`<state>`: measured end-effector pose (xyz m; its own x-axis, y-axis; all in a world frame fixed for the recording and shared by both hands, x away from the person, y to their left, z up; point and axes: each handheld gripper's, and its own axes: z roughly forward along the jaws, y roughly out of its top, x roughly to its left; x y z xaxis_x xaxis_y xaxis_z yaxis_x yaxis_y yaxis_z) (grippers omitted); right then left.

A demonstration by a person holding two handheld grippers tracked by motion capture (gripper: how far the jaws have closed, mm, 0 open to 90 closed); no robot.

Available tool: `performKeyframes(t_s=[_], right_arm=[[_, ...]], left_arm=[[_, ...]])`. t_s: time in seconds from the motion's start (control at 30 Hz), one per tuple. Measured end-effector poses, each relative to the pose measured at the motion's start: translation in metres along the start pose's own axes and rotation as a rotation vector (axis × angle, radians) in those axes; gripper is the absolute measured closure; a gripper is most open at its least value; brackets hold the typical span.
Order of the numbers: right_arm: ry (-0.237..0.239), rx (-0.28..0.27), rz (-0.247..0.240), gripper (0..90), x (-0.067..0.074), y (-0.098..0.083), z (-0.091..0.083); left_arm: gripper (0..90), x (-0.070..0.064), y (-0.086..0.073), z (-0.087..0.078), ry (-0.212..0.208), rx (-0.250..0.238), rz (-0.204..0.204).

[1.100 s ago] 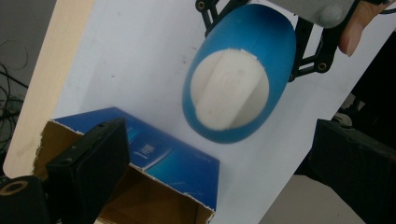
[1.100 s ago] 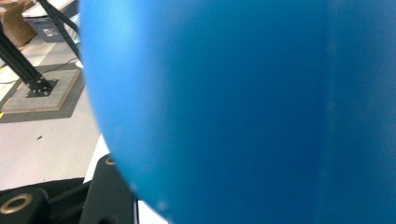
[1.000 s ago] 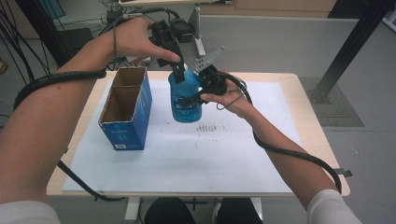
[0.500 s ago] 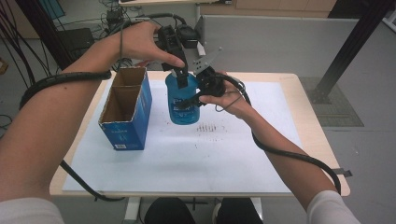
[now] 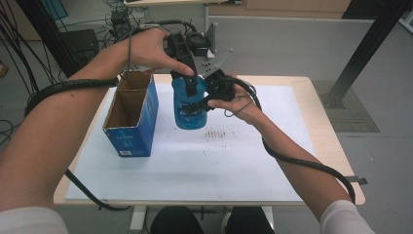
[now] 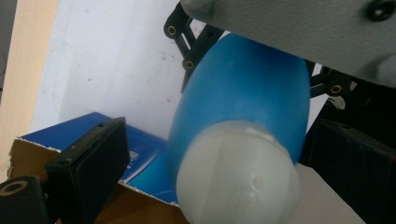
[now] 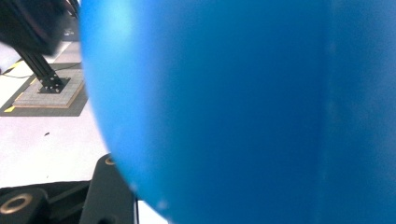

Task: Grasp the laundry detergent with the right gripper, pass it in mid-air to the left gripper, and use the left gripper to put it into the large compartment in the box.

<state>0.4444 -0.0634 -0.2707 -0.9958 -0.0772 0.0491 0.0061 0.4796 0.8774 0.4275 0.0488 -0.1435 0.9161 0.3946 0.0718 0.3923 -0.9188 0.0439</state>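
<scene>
We see the blue bottle [image 5: 189, 105] held off the table, just right of the open blue carton [image 5: 130, 114], our landmark. The right gripper [image 5: 207, 95] is clamped on the bottle's body from the side away from the carton. The left gripper [image 5: 191, 78] comes down over the bottle's white cap [image 6: 238, 172], its black jaws standing apart on either side without pressing it
</scene>
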Motion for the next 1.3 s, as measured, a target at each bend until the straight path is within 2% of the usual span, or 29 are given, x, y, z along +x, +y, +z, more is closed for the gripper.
performKeyframes(t_s=[0.17, 0.33, 0.73, 1.07, 1.1, 1.23, 1.3], right_arm=[[0.005, -0.008, 0.005, 43.8, 0.0016, 0.0015, -0.0013], [0.0, -0.009, -0.009, 43.8, 0.0012, 0.002, -0.0026], [0.01, -0.024, -0.028, 43.9, 0.0011, 0.0024, -0.0039], [0.014, -0.022, -0.015, 43.9, 0.0025, 0.0022, -0.0055], [0.012, -0.006, 0.01, 43.9, 0.0046, 0.0022, -0.0065], [0.016, -0.027, -0.04, 43.9, 0.0017, 0.003, -0.0034], [0.017, -0.028, -0.041, 43.9, 0.0018, 0.0035, -0.0029]], left_arm=[[5.6, -0.0008, 0.0009, 0.0038, -0.006, 0.001, 0.007], [5.9, -0.0014, 0.0025, 0.0047, -0.009, 0.003, 0.027], [6.2, -0.0033, 0.0044, 0.0075, -0.015, 0.004, 0.026], [6.2, -0.003, 0.0039, 0.0078, -0.012, 0.016, 0.04], [6.3, -0.0035, 0.0036, 0.0081, -0.013, 0.013, 0.034], [6.3, -0.0036, 0.0028, 0.0088, -0.013, 0.014, 0.029], [6.3, -0.0031, 0.0026, 0.0087, -0.011, 0.021, 0.037]])
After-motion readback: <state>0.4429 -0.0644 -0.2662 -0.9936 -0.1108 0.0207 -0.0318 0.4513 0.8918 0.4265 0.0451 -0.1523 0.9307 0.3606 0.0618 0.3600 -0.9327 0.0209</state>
